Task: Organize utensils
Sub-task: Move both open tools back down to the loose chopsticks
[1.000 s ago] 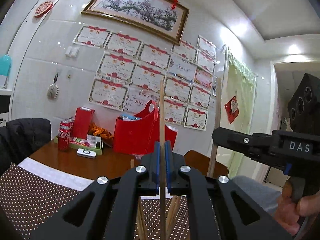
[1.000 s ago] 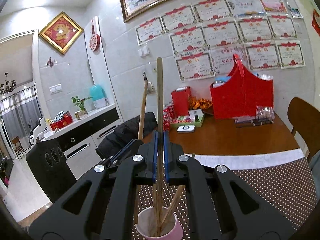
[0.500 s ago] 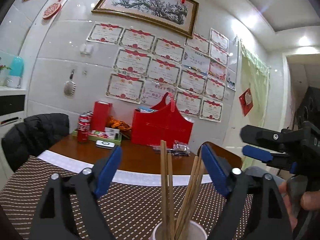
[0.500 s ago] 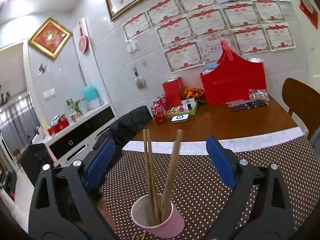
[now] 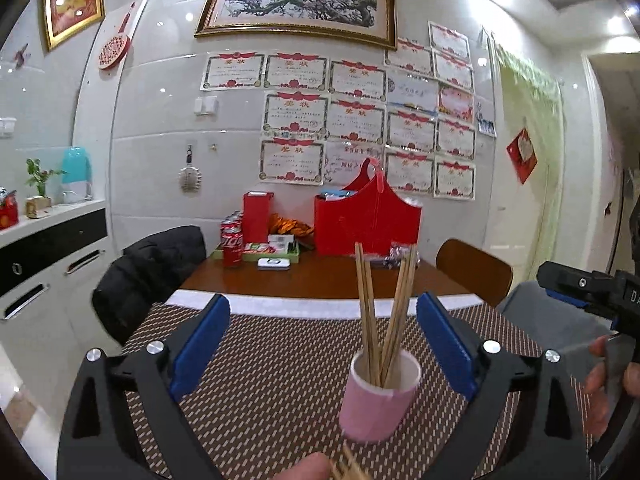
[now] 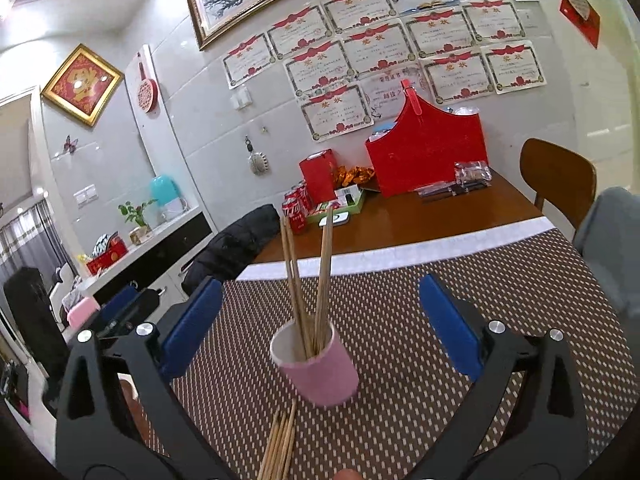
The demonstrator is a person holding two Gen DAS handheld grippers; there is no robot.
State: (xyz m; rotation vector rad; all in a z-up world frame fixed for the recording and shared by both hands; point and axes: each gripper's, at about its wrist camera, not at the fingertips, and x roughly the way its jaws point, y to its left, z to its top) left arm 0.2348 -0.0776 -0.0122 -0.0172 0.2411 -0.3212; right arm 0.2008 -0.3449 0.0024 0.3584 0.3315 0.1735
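On the dotted brown placemat (image 5: 280,360) covering the near part of the tabletop (image 5: 320,280), a pink cup (image 5: 378,400) stood upright with several wooden chopsticks (image 5: 380,312) leaning apart inside it. A second earlier each hand-held gripper had been clamped on a single chopstick above the cup; now both sticks stood in the cup. The left hand-held gripper (image 5: 322,344) was opening wide, with nothing between its blue pads (image 5: 200,344), and the right hand-held gripper (image 6: 320,328) was likewise spread wide and empty, its jaws also opening. That suggested two more chopsticks had been delivered, and the hands were free for another pick. A loose bundle of chopsticks (image 6: 280,440) lay flat on the placemat just in front of the cup, so the sorting looked unfinished. The chopsticks were slim, pale-brown and straight, their tops fanned out above the rim.
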